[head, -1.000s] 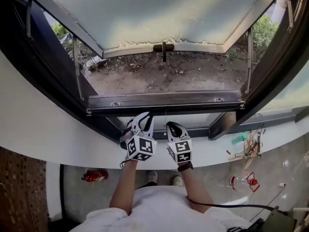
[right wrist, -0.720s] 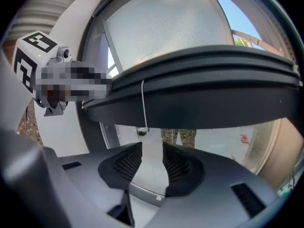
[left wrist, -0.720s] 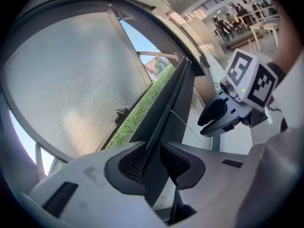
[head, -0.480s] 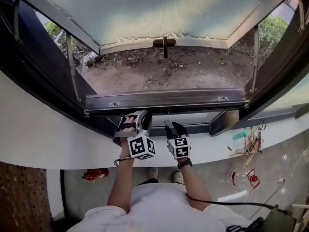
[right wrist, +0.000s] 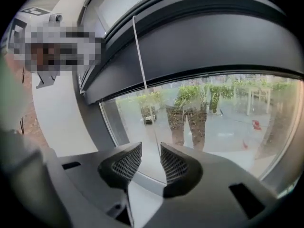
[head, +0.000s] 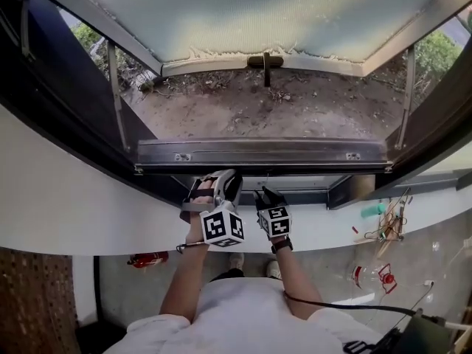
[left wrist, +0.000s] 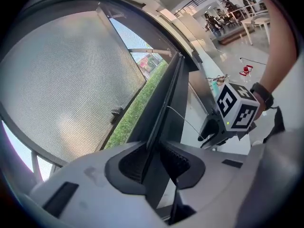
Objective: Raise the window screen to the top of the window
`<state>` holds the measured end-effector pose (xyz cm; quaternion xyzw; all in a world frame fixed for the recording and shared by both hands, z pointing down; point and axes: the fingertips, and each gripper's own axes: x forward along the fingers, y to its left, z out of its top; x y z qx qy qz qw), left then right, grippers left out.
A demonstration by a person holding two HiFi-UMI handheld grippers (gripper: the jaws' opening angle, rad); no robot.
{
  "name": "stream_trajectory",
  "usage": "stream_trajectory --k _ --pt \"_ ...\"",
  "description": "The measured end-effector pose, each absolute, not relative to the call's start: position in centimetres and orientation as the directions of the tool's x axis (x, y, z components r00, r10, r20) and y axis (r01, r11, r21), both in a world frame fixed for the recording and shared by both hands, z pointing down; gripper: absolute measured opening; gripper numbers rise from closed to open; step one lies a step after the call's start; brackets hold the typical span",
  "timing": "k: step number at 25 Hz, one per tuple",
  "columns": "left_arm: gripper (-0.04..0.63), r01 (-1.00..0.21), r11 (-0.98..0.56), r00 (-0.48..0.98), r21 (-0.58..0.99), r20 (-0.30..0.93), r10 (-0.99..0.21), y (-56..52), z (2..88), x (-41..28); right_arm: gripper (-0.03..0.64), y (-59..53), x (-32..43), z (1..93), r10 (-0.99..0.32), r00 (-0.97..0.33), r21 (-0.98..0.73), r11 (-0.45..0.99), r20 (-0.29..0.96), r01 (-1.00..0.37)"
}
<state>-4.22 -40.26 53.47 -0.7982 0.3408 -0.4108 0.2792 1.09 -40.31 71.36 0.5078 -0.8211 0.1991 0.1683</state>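
Observation:
A dark horizontal bar (head: 258, 153) spans the open window, above a fixed lower glass pane (right wrist: 213, 118). A thin white cord (right wrist: 140, 65) hangs from the bar (right wrist: 199, 46). My left gripper (head: 218, 178) is rolled on its side at the bar's underside. In the left gripper view a thin dark edge of the bar (left wrist: 164, 108) fills the gap of the left gripper (left wrist: 153, 159), with a pad against each side. My right gripper (head: 265, 192) sits just right of it and lower. The right gripper's (right wrist: 151, 159) jaws have just opened, and the cord runs down through the gap untouched.
The sash (head: 243, 13) with its handle (head: 265, 61) swings outward over bare ground, on metal stays (head: 114, 94) at both sides. A white sill (head: 74, 212) curves below the frame, with small clutter (head: 383, 223) on its right. A red object (head: 147, 260) lies on the floor.
The right gripper has sunk away from the bar and its jaws have parted. The left gripper has rolled onto its side and dropped slightly, staying at the bar.

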Motion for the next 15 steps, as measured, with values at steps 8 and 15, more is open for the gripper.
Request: stream_trajectory --k 8,15 --pt "0.06 -0.333 -0.613 0.423 -0.716 0.468 -0.776 -40.6 53.2 -4.6 0.002 -39.3 -0.7 73.0 -0.733 -0.497 -0.184 0.469 0.465 -0.864" --pt "0.051 -0.266 -0.584 0.361 -0.767 0.482 -0.798 -40.2 54.0 -4.7 0.002 -37.7 0.7 74.6 -0.704 -0.448 -0.121 0.463 0.551 -0.878"
